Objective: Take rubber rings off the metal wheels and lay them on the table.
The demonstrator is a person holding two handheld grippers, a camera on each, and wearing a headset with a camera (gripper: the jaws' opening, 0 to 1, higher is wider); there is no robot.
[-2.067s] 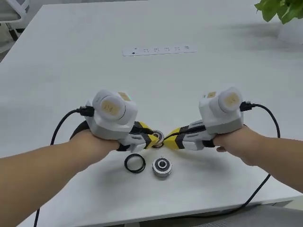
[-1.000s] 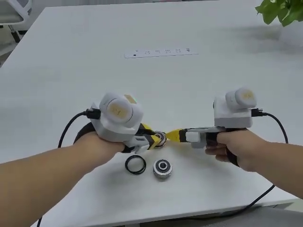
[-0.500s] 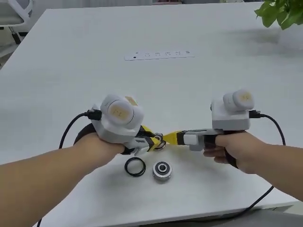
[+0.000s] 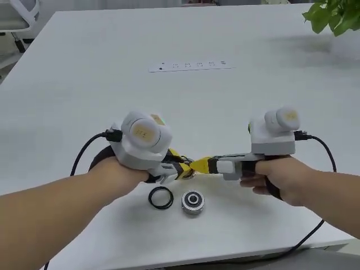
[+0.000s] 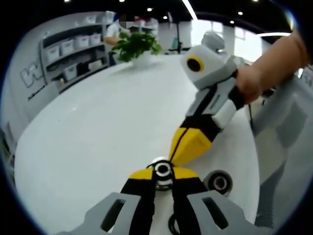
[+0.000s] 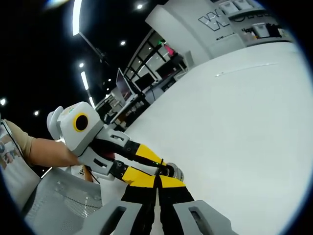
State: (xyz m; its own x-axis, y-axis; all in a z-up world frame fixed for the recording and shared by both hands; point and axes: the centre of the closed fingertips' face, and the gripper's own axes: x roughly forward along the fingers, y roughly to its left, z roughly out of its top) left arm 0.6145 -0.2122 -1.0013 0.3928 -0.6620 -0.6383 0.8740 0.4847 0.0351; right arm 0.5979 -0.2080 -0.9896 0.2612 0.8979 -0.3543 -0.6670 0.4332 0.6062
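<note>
Head view: R gripper (image 4: 198,164) has nudged in, jaws together at metal wheel (image 5: 162,169) clamped in L gripper (image 4: 182,169), so stripping looks next.

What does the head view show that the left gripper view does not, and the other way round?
Head view adds the power strip and the person's left forearm. Left gripper view adds wall shelves stacked with bins. Shared: the plant, the right gripper touching the wheel held in the left gripper's fingers, and a bare wheel lying on the table.
</note>
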